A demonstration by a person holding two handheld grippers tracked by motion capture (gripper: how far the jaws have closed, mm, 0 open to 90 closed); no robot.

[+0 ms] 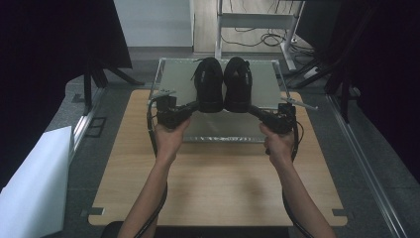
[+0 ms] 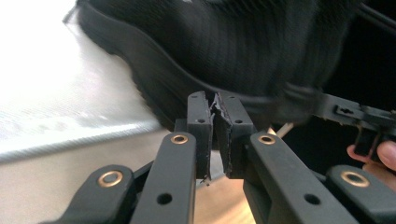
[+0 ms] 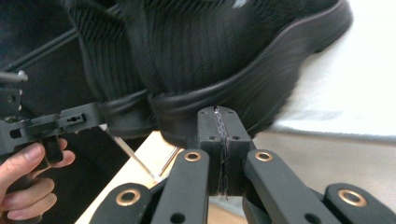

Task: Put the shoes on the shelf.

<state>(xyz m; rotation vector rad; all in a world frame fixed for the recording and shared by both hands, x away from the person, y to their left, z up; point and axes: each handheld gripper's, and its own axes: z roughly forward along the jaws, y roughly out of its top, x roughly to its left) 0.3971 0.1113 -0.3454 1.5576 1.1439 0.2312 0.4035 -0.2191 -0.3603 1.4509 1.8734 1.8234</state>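
Observation:
Two black shoes stand side by side, heels toward me, on a grey metal tray [image 1: 223, 130] at the far half of the table: the left shoe [image 1: 209, 84] and the right shoe [image 1: 238, 84]. My left gripper [image 1: 194, 105] points at the left shoe's heel with its tip at the sole. In the left gripper view its jaws [image 2: 215, 100] are shut, with nothing visible between the pads, right against the shoe's sole [image 2: 154, 79]. My right gripper [image 1: 251, 109] sits likewise at the right shoe's heel. Its jaws [image 3: 219, 112] are shut against the sole edge [image 3: 261, 88].
The tray rests on a wooden tabletop [image 1: 218, 183] that reaches toward me. A white sheet [image 1: 34, 183] lies off the table's left side. A metal stand [image 1: 252, 22] and floor cables are behind the tray. Dark curtains flank both sides.

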